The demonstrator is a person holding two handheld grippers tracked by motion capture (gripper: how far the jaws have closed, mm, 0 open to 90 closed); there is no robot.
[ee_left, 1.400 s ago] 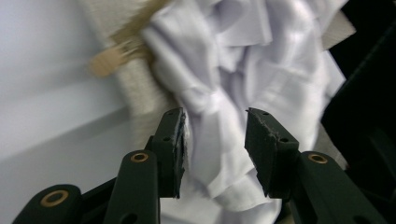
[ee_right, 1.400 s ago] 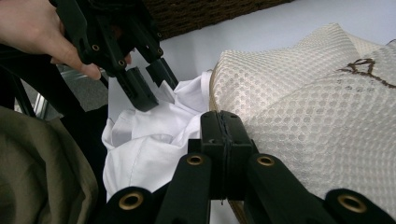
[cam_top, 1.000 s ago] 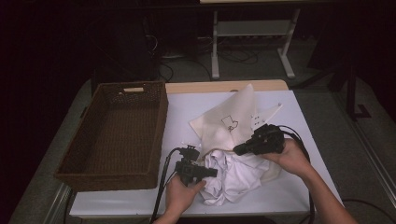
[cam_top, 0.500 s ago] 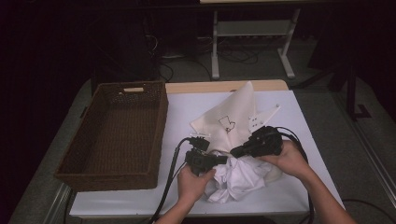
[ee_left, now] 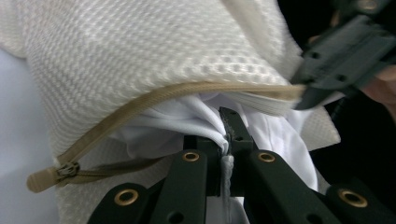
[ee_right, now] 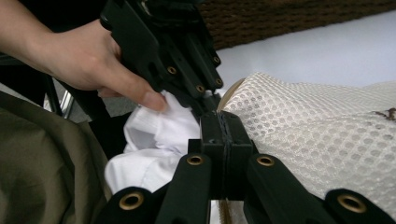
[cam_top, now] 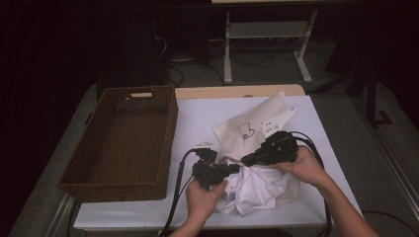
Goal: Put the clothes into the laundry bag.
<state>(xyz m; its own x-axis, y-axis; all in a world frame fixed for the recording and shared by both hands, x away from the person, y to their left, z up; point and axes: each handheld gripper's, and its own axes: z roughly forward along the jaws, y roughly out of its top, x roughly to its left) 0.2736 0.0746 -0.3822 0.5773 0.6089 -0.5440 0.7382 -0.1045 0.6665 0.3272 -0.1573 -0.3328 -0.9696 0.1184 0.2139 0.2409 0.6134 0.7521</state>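
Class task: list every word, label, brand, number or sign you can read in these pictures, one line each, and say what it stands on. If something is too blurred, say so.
No readable words, brands or numbers.
Cream mesh laundry bag: a small dark outline drawing, a sign without letters, too small to make out.
White tag at the bag's far corner: a few dark specks, too small to read.
White garment, brown wicker basket: nothing printed that shows.

Both forearms come in from six o'clock, bent toward each other. The left tool (cam_top: 236, 169), held low in the left hand (cam_top: 205, 197), points toward three o'clock with its jaws pinched tight together. The right tool (cam_top: 245, 160), gripped from above by the right hand (cam_top: 302, 165), points toward nine o'clock, jaws pressed closed, its tip nearly meeting the left one.
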